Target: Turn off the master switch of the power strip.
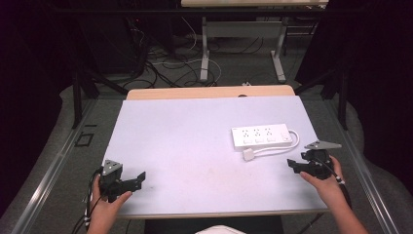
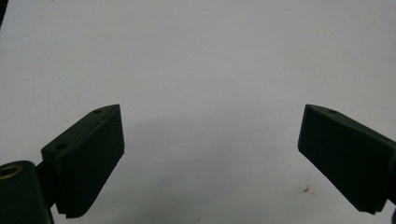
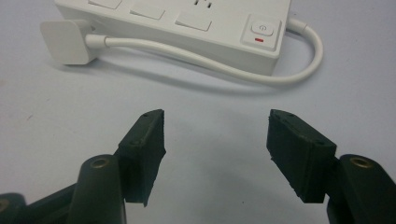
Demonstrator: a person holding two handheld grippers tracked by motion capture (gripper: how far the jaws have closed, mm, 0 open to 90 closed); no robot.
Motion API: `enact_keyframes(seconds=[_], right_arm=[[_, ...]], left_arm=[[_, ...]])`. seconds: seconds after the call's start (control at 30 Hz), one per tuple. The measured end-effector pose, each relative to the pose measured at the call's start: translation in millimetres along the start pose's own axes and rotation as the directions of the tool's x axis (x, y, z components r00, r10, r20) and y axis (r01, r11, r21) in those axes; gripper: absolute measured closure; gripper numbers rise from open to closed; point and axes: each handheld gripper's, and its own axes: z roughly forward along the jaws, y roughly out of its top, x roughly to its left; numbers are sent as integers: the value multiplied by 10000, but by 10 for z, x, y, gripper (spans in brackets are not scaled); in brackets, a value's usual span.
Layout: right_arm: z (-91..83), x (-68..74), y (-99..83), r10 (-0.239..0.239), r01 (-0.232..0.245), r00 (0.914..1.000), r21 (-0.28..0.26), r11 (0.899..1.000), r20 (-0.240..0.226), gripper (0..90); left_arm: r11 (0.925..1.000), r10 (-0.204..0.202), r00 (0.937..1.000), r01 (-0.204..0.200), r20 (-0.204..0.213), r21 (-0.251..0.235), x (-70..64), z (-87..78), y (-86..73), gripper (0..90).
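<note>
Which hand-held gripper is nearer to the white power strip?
Right. The right hand-held gripper is just in front of the power strip; the left hand-held gripper sits far across the table.

Dark room; cables [image 1: 165,68] litter the grey floor [image 1: 229,73].

This is looking like a lab or test room, not a home. A pale table [image 1: 195,146] is standing inside a dark metal frame [image 1: 76,97], with black curtains [image 1: 29,73] hanging on both sides. Lots of loose cables [image 1: 165,68] are lying in a tangle on the grey floor [image 1: 58,161] behind it. Another table with metal legs [image 1: 204,53] is standing farther back. A white power strip [image 1: 261,136] is lying on the table.
</note>
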Motion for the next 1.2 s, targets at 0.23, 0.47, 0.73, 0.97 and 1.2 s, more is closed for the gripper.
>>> enact_keyframes(seconds=[0.23, 0.47, 0.73, 0.97, 1.2], right_arm=[[-26, 36, 157, -225, 225, 9997, 3, 9997, -102, 363], [-36, 59, 313, -286, 294, 9994, 368, 9989, -202, 362], [-24, 27, 492, -398, 428, 9986, 901, 9950, -347, 361], [1, 26, 620, -532, 549, 9984, 1204, 9912, -173, 360], [37, 35, 738, -744, 761, 9971, 1390, 9874, -176, 356]], left_arm=[[10000, 8, 9998, -9, -179, -61, 1, -2, -4, 63], [9999, 105, 9998, -107, -194, -76, -17, 10, -6, 15], [9998, 97, 9996, -101, -250, -151, -17, 15, -13, 5], [9998, 32, 9997, -37, -251, -213, -19, 12, -13, 5], [9996, 27, 9997, -34, -260, -262, -10, -2, -11, 5]])
